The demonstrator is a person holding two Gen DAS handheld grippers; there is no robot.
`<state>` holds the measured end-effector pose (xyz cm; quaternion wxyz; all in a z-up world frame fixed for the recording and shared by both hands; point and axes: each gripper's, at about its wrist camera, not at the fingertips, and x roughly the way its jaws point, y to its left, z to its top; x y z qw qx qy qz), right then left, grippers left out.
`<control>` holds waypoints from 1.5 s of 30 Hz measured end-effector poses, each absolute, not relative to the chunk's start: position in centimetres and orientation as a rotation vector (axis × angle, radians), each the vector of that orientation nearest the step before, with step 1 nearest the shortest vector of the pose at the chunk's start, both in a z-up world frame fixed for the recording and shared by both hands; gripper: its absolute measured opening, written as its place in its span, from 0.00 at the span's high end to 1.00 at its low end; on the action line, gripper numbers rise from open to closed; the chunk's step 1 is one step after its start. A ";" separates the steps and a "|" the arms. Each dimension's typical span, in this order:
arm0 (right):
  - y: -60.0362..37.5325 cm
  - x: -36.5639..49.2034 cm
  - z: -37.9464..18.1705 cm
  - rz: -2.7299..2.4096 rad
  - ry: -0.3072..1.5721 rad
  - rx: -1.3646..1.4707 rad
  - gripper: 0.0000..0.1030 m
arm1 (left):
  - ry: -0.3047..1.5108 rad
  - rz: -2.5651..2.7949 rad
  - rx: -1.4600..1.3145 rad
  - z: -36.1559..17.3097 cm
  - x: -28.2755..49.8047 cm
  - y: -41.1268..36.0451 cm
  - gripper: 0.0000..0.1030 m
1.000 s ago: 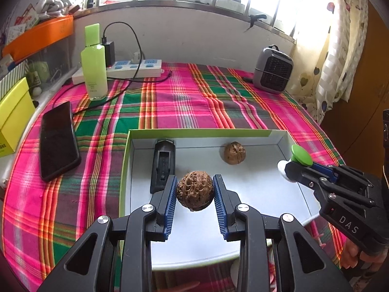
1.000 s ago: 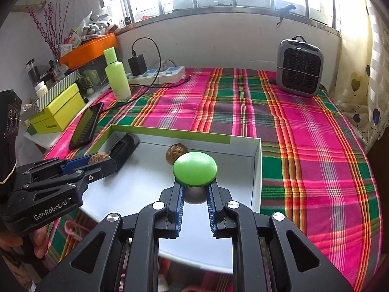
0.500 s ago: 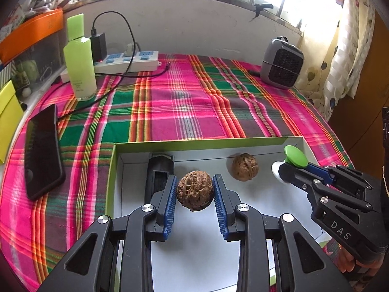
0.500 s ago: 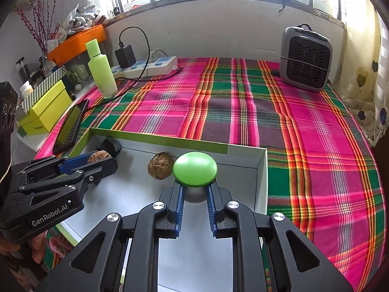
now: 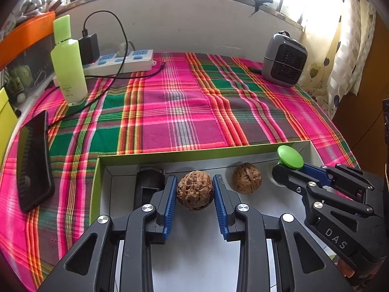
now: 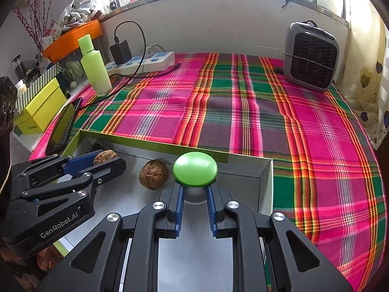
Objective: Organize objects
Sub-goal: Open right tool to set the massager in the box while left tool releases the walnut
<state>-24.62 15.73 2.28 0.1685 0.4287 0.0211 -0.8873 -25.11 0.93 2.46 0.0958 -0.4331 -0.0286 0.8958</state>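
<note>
My left gripper (image 5: 195,191) is shut on a rough brown walnut (image 5: 195,189) and holds it over the white box with a green rim (image 5: 194,152). A second walnut (image 5: 246,178) lies on the box floor just right of it, also in the right wrist view (image 6: 153,174). A black clip-like object (image 5: 148,182) lies in the box at the left. My right gripper (image 6: 194,196) is shut on a green-capped white object (image 6: 195,172) near the box's far right corner; it shows in the left wrist view (image 5: 289,157). The left gripper shows in the right wrist view (image 6: 107,160).
The box sits on a pink and green plaid cloth (image 5: 184,107). A black phone (image 5: 34,160) lies at the left. A green bottle (image 5: 68,63), a power strip with charger (image 5: 121,62) and a small grey heater (image 5: 284,59) stand at the back. A yellow box (image 6: 39,112) sits off the left edge.
Both grippers have moved forward toward the box's far wall, still holding their objects. The loose walnut and far wall now appear closer.
</note>
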 end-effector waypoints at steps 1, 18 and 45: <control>15.7 -24.7 2.2 -2.522 0.059 1.220 0.82 | -0.080 2.654 -1.281 2.4 -25.2 1.0 0.73; 15.6 -24.8 2.0 -2.513 0.080 1.248 0.82 | -0.070 2.634 -1.331 1.8 -25.5 1.3 0.72; 16.0 -22.9 2.4 -2.531 0.070 1.241 0.62 | -0.074 2.669 -1.292 3.0 -23.2 0.8 0.58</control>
